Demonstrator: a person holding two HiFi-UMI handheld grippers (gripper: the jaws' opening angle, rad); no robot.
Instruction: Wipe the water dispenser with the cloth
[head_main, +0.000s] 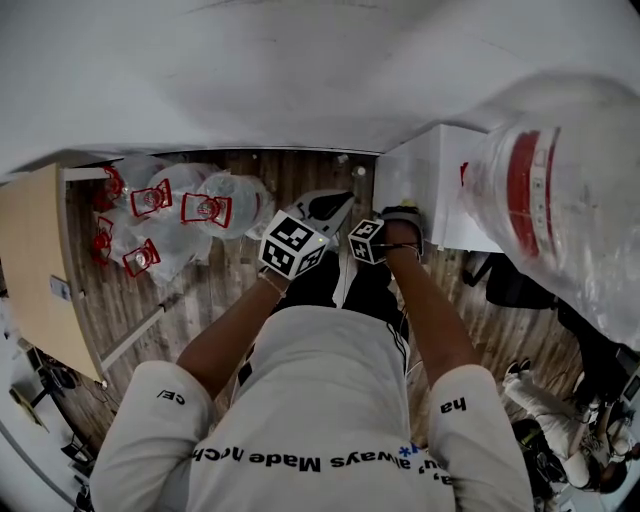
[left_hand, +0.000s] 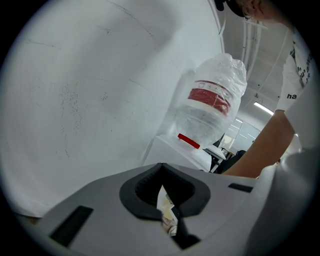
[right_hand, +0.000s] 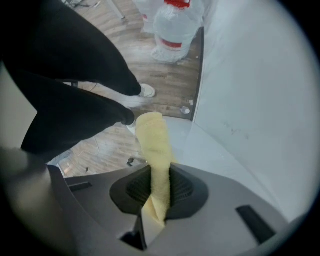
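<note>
The white water dispenser (head_main: 432, 185) stands against the wall, with a big clear bottle (head_main: 560, 190) with a red label on top. My right gripper (head_main: 402, 213) is at the dispenser's near left corner, shut on a yellow cloth (right_hand: 153, 147). The cloth sticks out past the jaws over a white surface (right_hand: 210, 150). My left gripper (head_main: 335, 205) hangs just left of it over the floor, jaws together, holding nothing clear; a pale sliver shows in the seam. In the left gripper view the dispenser (left_hand: 172, 152) and bottle (left_hand: 214, 102) lie beyond the left gripper (left_hand: 162, 187).
Several spare water bottles (head_main: 175, 215) in plastic wrap lie on the wooden floor at left, beside a wooden tabletop (head_main: 35, 265). A white wall (head_main: 300, 70) runs behind. A dark chair (head_main: 520, 285) and another person (head_main: 565, 425) are at right. My legs (right_hand: 75, 95) fill the left.
</note>
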